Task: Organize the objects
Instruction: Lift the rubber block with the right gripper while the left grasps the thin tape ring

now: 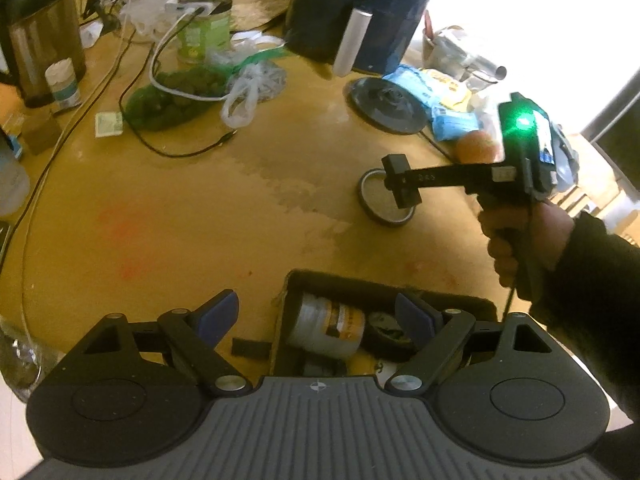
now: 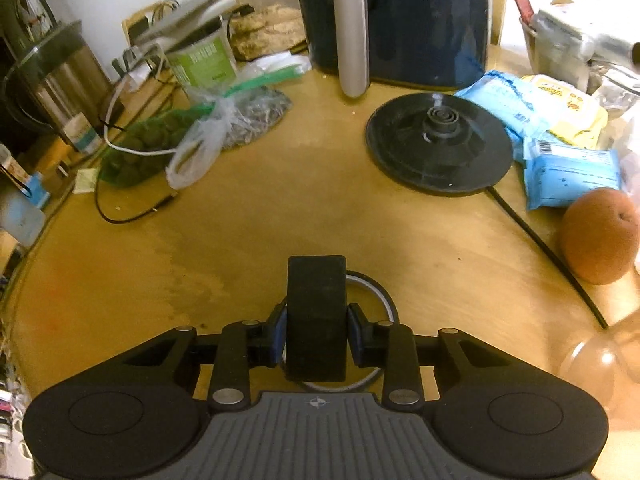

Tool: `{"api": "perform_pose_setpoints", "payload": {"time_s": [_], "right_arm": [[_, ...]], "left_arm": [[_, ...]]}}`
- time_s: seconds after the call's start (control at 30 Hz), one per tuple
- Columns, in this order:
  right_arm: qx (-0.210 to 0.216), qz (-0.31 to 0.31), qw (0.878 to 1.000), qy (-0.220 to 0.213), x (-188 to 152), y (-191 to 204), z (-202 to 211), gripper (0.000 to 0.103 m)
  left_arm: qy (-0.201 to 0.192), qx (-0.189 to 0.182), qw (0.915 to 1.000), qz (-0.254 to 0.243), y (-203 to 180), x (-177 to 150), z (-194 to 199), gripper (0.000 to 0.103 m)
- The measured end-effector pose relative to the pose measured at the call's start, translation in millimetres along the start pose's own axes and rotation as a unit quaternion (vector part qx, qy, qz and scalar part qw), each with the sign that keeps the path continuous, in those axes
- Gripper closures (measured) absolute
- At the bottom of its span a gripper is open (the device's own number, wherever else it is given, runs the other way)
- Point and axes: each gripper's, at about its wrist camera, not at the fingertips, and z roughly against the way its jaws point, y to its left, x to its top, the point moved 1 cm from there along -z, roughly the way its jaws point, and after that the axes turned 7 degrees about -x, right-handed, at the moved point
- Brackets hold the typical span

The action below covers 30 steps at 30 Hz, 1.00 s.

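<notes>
Left wrist view alone shows dark open box (image 1: 384, 292) holding white-labelled jar (image 1: 326, 330); left gripper (image 1: 316, 316) fingers spread wide above it. Right gripper (image 2: 316, 334) fingers clamp black rectangular block (image 2: 316, 318) over round metal-rimmed lid (image 2: 380, 300) on yellow wooden surface (image 2: 280, 216).

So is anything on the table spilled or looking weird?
Yes. A darker, wet-looking patch stains the table, like a spill or worn finish. The kettle base sits bare, its kettle standing apart at the far left. Nothing looks broken.
</notes>
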Motion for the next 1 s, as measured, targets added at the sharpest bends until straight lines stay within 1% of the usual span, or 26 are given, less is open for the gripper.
{"api": "perform_pose_setpoints", "payload": {"time_s": [0.3, 0.53, 0.8, 1.0], "right_arm": [[0.006, -0.041, 0.999, -0.007, -20.2, -24.8, 46.7, 0.069], [0.004, -0.078, 0.997, -0.012, -39.4, -35.9, 78.2, 0.069], [0.009, -0.119, 0.993, -0.014, -60.8, -36.6, 98.0, 0.069], [0.008, -0.147, 0.989, -0.015, -73.0, -39.3, 105.2, 0.069]], "left_arm": [[-0.010, -0.024, 0.9984, -0.050, -14.1, 15.3, -5.9, 0.017], [-0.015, -0.042, 0.9946, -0.094, -23.0, 26.6, -9.0, 0.017], [-0.015, -0.051, 0.9894, -0.135, -29.6, 39.5, -16.4, 0.016], [-0.023, -0.039, 0.9828, -0.179, -38.6, 49.9, -24.6, 0.016]]}}
